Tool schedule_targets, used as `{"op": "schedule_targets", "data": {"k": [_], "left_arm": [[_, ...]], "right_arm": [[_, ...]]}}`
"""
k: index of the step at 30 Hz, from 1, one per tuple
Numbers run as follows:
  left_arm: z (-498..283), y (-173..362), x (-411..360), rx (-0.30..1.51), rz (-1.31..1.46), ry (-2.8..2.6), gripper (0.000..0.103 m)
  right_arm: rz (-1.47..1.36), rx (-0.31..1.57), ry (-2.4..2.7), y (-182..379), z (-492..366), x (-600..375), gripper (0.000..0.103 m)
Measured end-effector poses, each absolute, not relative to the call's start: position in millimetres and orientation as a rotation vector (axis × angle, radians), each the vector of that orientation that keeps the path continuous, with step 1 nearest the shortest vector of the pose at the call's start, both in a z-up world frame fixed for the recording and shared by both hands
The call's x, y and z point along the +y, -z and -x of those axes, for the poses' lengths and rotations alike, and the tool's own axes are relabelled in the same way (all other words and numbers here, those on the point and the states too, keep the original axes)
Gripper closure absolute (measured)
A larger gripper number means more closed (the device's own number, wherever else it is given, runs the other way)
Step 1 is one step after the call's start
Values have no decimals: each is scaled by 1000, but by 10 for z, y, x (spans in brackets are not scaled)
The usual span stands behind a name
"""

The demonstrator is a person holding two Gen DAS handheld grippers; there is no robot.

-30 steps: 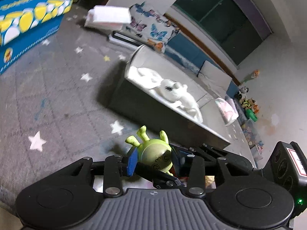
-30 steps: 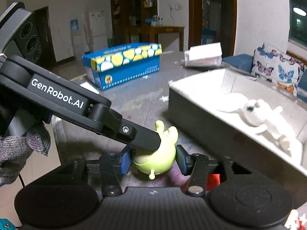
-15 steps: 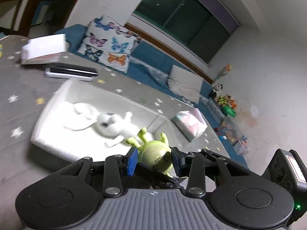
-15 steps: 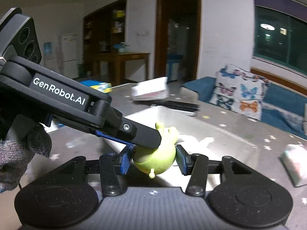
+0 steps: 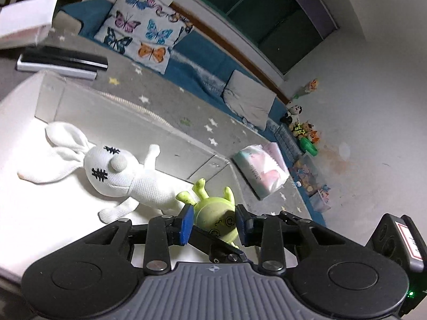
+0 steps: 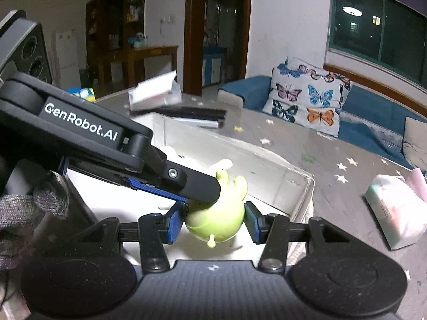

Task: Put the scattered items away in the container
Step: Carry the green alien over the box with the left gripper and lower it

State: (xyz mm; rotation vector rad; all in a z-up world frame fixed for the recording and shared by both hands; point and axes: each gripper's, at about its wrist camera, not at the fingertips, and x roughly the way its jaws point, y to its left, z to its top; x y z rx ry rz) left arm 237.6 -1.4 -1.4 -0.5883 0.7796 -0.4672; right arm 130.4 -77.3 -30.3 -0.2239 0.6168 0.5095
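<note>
Green toy (image 5: 215,217); rabbit (image 5: 112,170) shows left only.

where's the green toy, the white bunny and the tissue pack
green toy (image 5: 216,218), left wrist view, on its round body.
white bunny (image 5: 106,166), left wrist view, on its head.
tissue pack (image 6: 395,208), right wrist view, on its side.

A butterfly-print cushion (image 5: 144,37) sits at twelve o'clock on a blue sofa (image 6: 373,112). A pastel tissue pack (image 5: 263,169) lies at three o'clock on the star-patterned grey cloth (image 5: 226,128). Small toys (image 5: 304,130) cluster at two o'clock against the wall. A wooden table (image 6: 144,56) stands at eleven o'clock.
</note>
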Motion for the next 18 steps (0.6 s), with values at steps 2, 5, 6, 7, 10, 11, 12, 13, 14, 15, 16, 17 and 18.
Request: {"op": "schedule_targets", "data": {"k": [2,5,6,7,10,11,12,13,14,15,16,17,18], "left_arm": [[-2413,52,-31,789,577,465,68],[-2436,94,-65,803,569,466,68],[-2442,107,-75,805,567,468,68],[-2445,117,-82,806,567,469,68],[-2450,131,-82,812,569,469,68],[-2451,128,-86,812,568,469,68],[-2454,127,-89,812,568,469,68],[-2454,128,-90,813,569,467,68],[-2448,128,-93,813,569,466,68],[-2439,127,-99,813,566,464,68],[-2434,128,-104,816,563,463,68],[-2434,131,-107,820,563,463,68],[-2430,133,-107,822,565,465,68]], "right_arm": [[243,636,-505,354,-1365,-759,54],[279,659,-504,410,-1425,-732,54],[293,666,-502,423,-1437,-721,54],[308,672,-499,431,-1451,-702,54],[335,689,-496,443,-1473,-654,54],[342,693,-497,443,-1460,-641,54],[347,694,-497,446,-1446,-634,54],[348,694,-498,452,-1436,-631,54],[348,693,-499,454,-1426,-633,54],[346,691,-498,453,-1415,-637,54],[345,688,-496,453,-1403,-642,53],[344,686,-494,451,-1402,-648,53],[343,686,-491,446,-1406,-656,53]]}}
